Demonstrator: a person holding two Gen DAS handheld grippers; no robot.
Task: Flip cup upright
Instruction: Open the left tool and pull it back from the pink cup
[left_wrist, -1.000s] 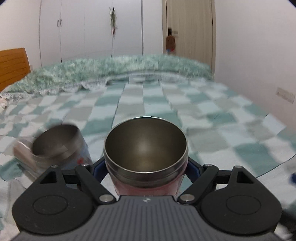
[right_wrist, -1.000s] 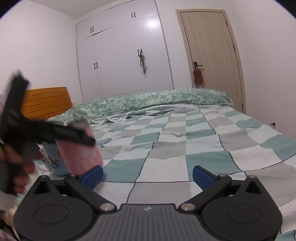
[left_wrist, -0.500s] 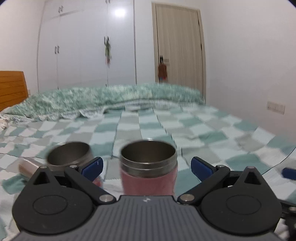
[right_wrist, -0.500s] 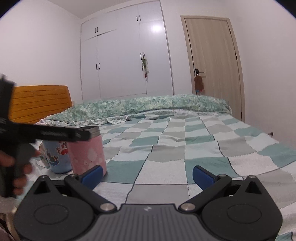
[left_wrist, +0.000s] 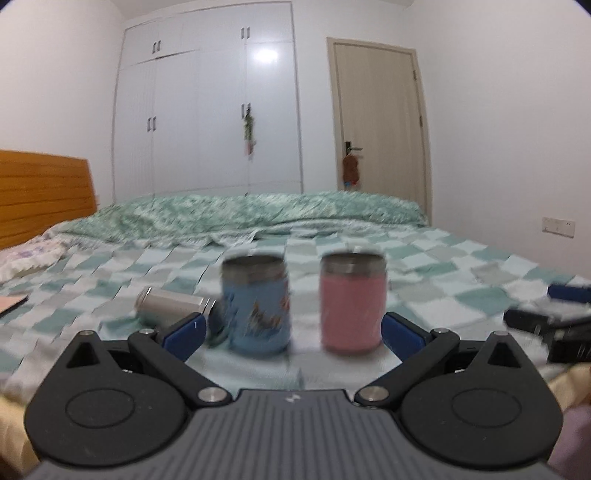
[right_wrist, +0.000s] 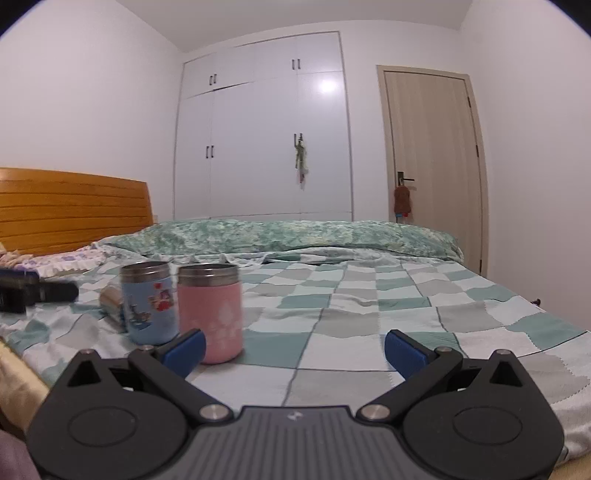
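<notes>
Pink cup (left_wrist: 352, 304): stood upright on the checked bedspread (left_wrist: 461, 266), steel mouth up, ahead of the left gripper and toward its right finger, not touching either finger.
Blue cup (left_wrist: 256, 304): stood upright just left of the pink cup, a narrow gap between them, cartoon print on its side.
Silver cup (left_wrist: 173, 304): lay on its side to the left of the blue cup; whether the two touched could not be told through the blur.
Left gripper (left_wrist: 291, 330): spread wide and released, nothing between its blue pads.
Right gripper (right_wrist: 293, 349): also spread wide and holding nothing; the pink cup (right_wrist: 210, 314) and blue cup (right_wrist: 149, 302) stood at its left, beyond its left pad.
Far side: a green quilt (right_wrist: 295, 238) lay along the far edge of the bed, with a white wardrobe (right_wrist: 266, 136) and a door (right_wrist: 432, 162) behind.
Far left: a wooden headboard (right_wrist: 70, 206).
</notes>
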